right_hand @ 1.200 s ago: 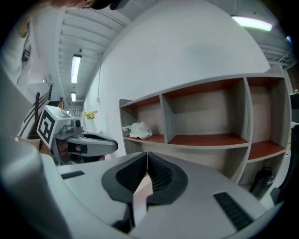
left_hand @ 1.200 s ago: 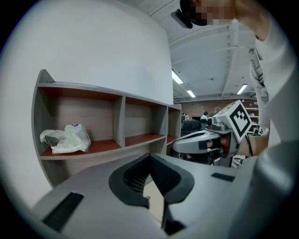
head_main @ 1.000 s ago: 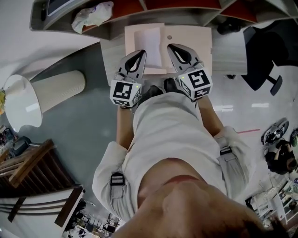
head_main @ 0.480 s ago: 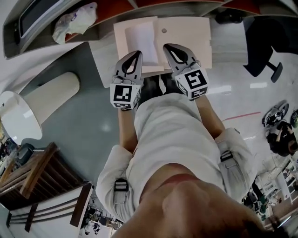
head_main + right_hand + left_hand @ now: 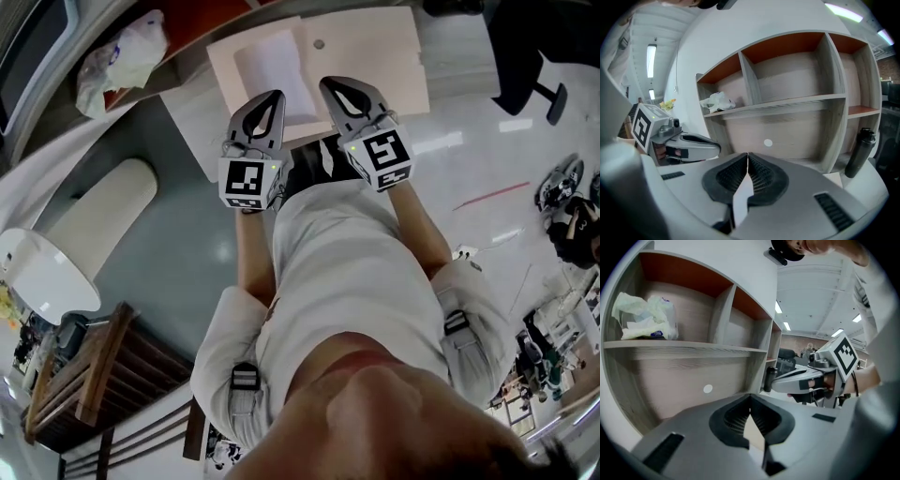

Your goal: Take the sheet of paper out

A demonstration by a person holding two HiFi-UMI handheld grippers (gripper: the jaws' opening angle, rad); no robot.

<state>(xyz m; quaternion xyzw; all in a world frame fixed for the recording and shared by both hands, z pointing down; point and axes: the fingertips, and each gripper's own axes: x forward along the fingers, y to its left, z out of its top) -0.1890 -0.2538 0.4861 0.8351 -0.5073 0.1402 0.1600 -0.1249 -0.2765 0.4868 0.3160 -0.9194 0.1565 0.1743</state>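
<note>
In the head view a beige envelope (image 5: 234,89) lies slanted in front of me with a white sheet of paper (image 5: 272,64) showing on it. My left gripper (image 5: 270,97) sits at the envelope's near edge. In the left gripper view, the left gripper (image 5: 750,409) has its jaws shut on a thin beige edge. My right gripper (image 5: 336,86) is at the envelope's right near corner. In its own view the right gripper (image 5: 747,160) is shut on a thin white edge that looks like the sheet. The two grippers are side by side.
A curved white shelf unit (image 5: 787,105) with orange-backed compartments stands ahead. It holds a crumpled plastic bag (image 5: 644,317) up left and a black bottle (image 5: 860,152) low right. A white cylinder (image 5: 84,225) and a wooden chair (image 5: 103,375) are at my left, an office chair (image 5: 525,47) at the right.
The head view has swung, so envelope, sheet and both grippers sit higher and more slanted in it. Both grippers keep their places at the envelope's near edge.
</note>
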